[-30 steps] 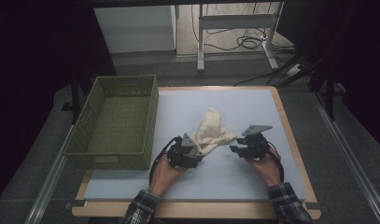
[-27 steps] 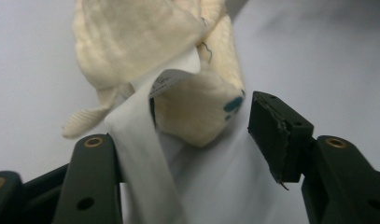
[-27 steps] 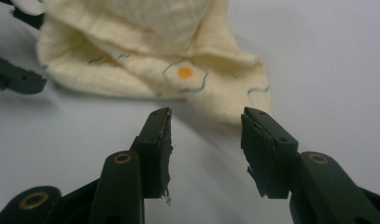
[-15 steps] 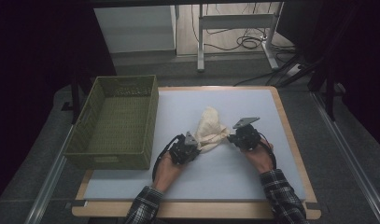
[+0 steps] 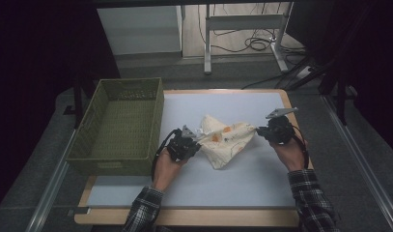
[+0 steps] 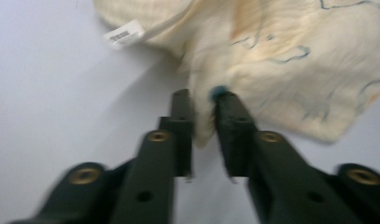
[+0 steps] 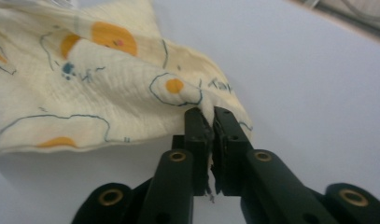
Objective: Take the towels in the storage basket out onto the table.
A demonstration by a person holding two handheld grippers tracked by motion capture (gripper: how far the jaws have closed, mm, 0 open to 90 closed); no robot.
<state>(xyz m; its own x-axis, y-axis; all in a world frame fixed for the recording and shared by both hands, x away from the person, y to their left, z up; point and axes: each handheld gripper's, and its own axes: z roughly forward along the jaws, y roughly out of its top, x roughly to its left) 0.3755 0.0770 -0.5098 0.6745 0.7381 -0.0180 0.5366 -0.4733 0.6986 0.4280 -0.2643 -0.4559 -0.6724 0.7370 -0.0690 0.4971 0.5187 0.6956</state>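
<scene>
One green basket [image 5: 118, 126], contents unclear; cloth [image 5: 225, 140] beside it.

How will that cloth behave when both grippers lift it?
Probably floppy: the cloth sags in folds between the left gripper and right gripper. Likely light, since thin pinched edges carry it. It shouldn't roll.

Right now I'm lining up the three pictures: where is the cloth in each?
High view: the cloth lies mid-table, stretched between the left gripper and the right gripper.
Left gripper view: upper right, one edge pinched in the jaws.
Right gripper view: upper left, a corner pinched in the jaws.
Shared landmark: the pale mat beneath it.
</scene>
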